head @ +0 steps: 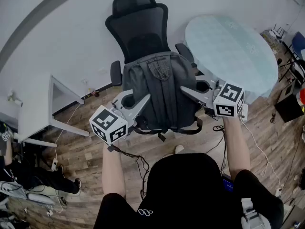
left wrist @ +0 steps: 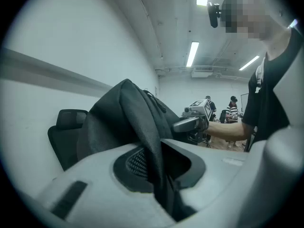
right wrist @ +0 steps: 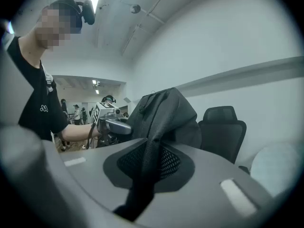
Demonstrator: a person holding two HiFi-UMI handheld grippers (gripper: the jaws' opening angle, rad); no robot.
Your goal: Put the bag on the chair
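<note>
A wood-floored office with a white wall, with a round table point(head: 231, 51) at the far right, holds a black mesh office chair point(head: 138, 32) backed against the wall. The grey backpack point(head: 164, 89) hangs upright over the seat in front of the backrest. The left claw point(head: 143, 100) and right claw point(head: 187, 90) are each clamped nearly shut on a fold of strap fabric at its sides. No view shows whether the base touches the seat. The step looks like the set-down: lower both claws evenly so the pack doesn't tip. Lean it against the backrest and let go only once the seat carries the weight. The chair may swivel or roll if pushed, so press straight down.
</note>
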